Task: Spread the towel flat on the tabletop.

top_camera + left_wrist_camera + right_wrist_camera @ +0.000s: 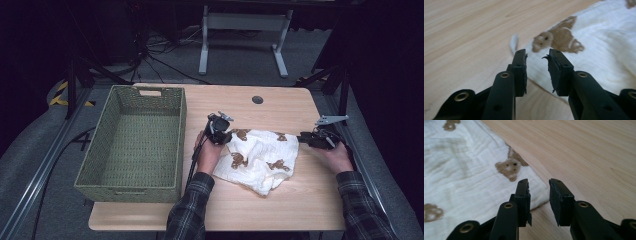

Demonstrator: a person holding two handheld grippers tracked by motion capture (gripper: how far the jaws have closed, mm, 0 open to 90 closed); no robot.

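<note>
White cloth (260, 157) with brown bear prints lay crumpled on the wooden table (280, 210), right of centre, apart from the green woven basket (132, 145) on the left side. Left gripper (223, 136) sat at the cloth's upper left corner, jaws narrowly parted, cloth edge below the gap, pads not pressing it. Right gripper (301, 138) sat at the cloth's upper right corner, jaws also slightly apart, nothing clamped, cloth corner just under the tips. Both hands rested on the table.
</note>
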